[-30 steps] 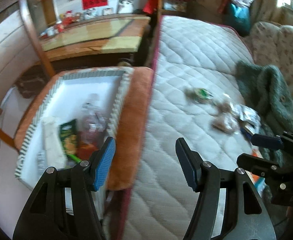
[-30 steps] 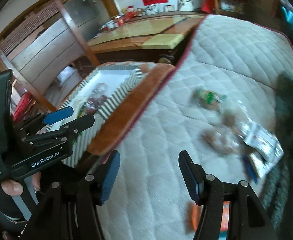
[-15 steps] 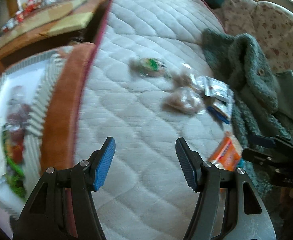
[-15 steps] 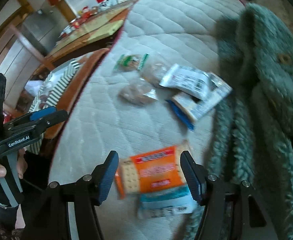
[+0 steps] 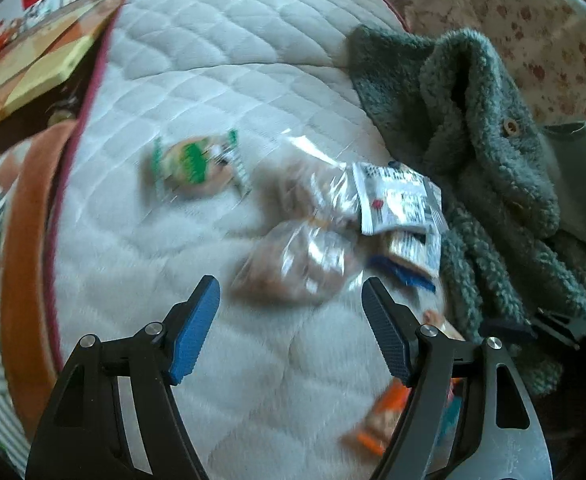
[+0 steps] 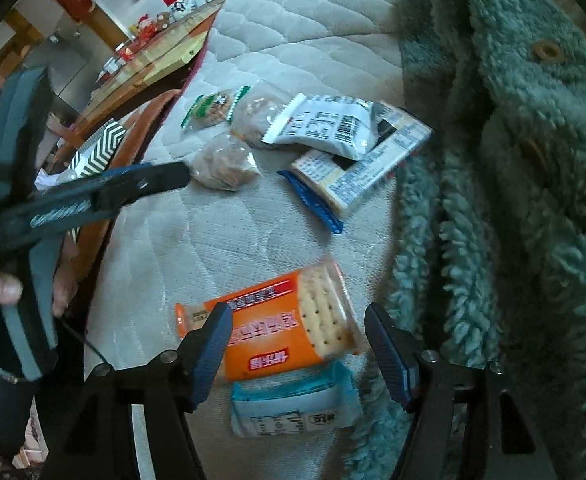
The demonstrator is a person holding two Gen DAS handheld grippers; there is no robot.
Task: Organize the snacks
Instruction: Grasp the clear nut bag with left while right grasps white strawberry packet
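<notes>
Both grippers hang released over the bed, jaws opening, pads touching nothing. Left gripper points at the clear bag of brown snacks, which lies just beyond the fingertips at 12 o'clock, not yet between them. Right gripper straddles the orange cracker pack; the pack sits between the jaws, with the blue-and-white packet touching its near edge at 6 o'clock.

Remaining snacks, seen from my right wrist: green-labelled bun at 11 o'clock, white barcode pouch at 12 o'clock, lying over a blue-edged biscuit pack. The striped storage box stands off the bed edge at 10 o'clock.

Failure modes, as I judge them:
- Right grasp: the pack looks about as wide as my opening. Cause: fingers landing on top of the pack instead of beside it, crushing crackers.
- Right grasp: the packet below is dragged along, because the two touch.
- Left grasp: slippery film may slide out of the pads; the view is blurred, so aim is uncertain.
- Fleece coat lies just beside my right finger at 3 o'clock; its pile may snag.
</notes>
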